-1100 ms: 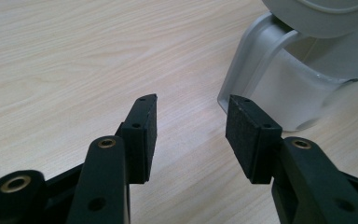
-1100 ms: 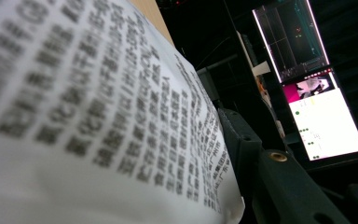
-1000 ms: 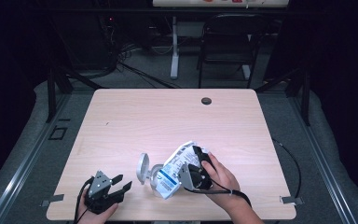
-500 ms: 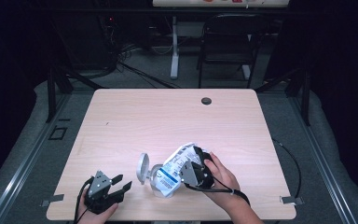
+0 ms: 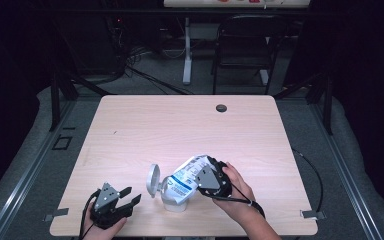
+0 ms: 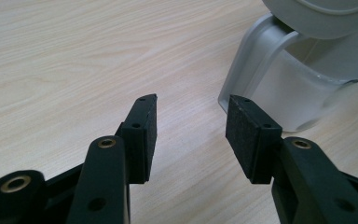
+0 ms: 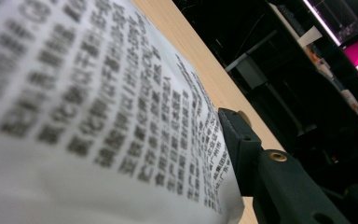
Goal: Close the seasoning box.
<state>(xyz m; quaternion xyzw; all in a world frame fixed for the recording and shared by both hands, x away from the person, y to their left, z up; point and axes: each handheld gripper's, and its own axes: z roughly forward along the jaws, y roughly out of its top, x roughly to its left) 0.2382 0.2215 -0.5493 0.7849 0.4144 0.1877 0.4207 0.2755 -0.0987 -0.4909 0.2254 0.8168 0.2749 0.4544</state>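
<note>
- Nearest to us, at the front-left corner of the pale wood-grain worktop (image 5: 130,130), our left gripper (image 5: 128,196) rests low with its jaws spread and nothing between them. In the left gripper view, bare wood shows between its black pads (image 6: 246,135).
- Just past those jaws stands the translucent white plastic container (image 5: 176,200), upright on the worktop, with its round grey flip lid (image 5: 153,180) swung open and standing up at the side nearer the left gripper. The left gripper is near the container but apart from it.
- To the right of that, our right gripper (image 5: 205,176) pinches the soft white refill pouch with blue print (image 5: 187,172) by its upper end, jaws pressed onto it. The right gripper view has the pouch's printed face (image 7: 98,121) lying against the one jaw we can see.
- The pouch is tilted, its lower end coming down onto the container's open mouth. Whether a spout is inside the opening, or whether anything is flowing, we cannot tell.
- We judge the step in hand to be filling the container from the pouch, with the pouch now lined up over the opening.
- The next move, as we read it, calls for a steady tilt that keeps the pouch's lower end over the mouth. It may also call for the left gripper to close on the container's wall, since it looks light enough to tip or slide.
- Farther off, the rest of the worktop is bare up to the small dark cable hole (image 5: 221,108) near its far edge.
</note>
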